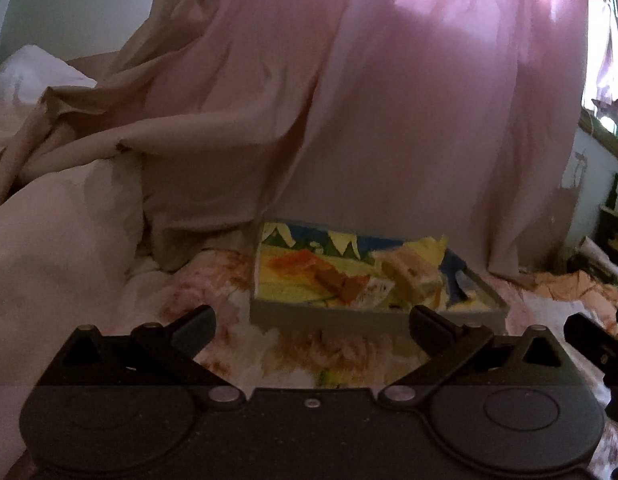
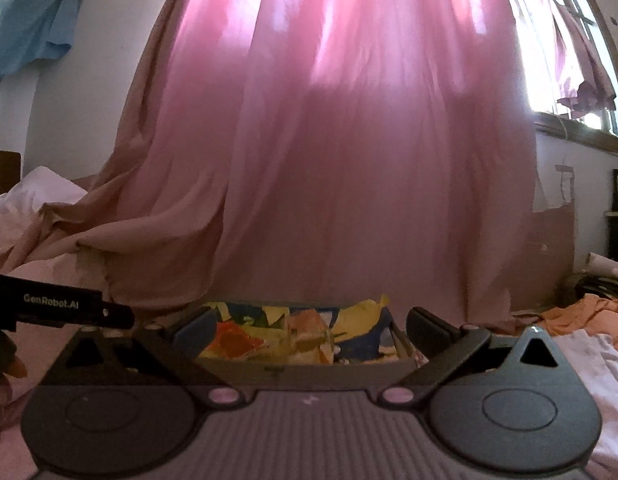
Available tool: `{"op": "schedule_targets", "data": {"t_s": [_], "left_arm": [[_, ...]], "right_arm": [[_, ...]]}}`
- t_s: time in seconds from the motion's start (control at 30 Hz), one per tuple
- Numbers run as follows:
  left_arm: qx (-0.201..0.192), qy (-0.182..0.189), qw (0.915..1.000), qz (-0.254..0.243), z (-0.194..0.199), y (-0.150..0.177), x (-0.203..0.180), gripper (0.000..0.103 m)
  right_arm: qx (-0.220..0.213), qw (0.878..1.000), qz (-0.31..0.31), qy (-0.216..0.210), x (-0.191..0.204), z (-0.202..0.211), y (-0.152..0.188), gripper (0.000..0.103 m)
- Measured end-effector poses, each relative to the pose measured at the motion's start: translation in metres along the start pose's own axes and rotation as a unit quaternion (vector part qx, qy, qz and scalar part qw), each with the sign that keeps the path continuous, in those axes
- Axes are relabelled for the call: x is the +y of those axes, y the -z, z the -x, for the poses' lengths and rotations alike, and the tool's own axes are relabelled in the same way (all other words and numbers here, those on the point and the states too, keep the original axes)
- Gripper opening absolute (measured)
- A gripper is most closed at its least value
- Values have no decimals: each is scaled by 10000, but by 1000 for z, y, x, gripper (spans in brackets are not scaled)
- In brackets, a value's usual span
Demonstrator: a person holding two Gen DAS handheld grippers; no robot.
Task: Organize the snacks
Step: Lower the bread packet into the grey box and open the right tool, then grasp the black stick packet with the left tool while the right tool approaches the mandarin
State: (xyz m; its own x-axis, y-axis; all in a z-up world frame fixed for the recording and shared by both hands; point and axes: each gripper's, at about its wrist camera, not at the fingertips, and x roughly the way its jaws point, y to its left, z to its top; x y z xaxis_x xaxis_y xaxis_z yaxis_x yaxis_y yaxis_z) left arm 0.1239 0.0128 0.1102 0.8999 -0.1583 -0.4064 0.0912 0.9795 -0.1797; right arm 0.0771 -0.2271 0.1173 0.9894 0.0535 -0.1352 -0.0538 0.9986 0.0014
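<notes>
A shallow grey box (image 1: 365, 316) sits on a floral bedsheet, filled with several snack packets: an orange packet (image 1: 309, 268), a pale wrapped bar (image 1: 409, 272) and yellow-blue wrappers. My left gripper (image 1: 311, 326) hovers in front of the box's near wall, open wide, nothing between its fingers. In the right wrist view the same box (image 2: 309, 362) lies just beyond my right gripper (image 2: 309, 328), also open and empty. The left gripper's body (image 2: 61, 306) shows at the left edge of that view; the right gripper's black tip (image 1: 593, 340) shows at the right edge of the left wrist view.
A pink curtain (image 2: 329, 140) hangs right behind the box and drapes onto the bed. Rumpled white bedding (image 1: 49, 220) piles up on the left. Orange cloth (image 2: 589, 312) and a dark shelf (image 2: 617, 232) are on the right, under a window (image 2: 569, 40).
</notes>
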Motion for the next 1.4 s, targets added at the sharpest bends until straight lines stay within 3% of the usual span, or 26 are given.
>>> {"op": "schedule_targets", "data": {"t_s": [0.6,1.4], "left_arm": [[570,2,9971,-499,45,75,1,102],[1478,69,9861,-759,12,115,14,102]], "right_arm": [[922,9957,-11,29,18,74,49,103],[2377,9712,-156,5,21,45,99,103]]}}
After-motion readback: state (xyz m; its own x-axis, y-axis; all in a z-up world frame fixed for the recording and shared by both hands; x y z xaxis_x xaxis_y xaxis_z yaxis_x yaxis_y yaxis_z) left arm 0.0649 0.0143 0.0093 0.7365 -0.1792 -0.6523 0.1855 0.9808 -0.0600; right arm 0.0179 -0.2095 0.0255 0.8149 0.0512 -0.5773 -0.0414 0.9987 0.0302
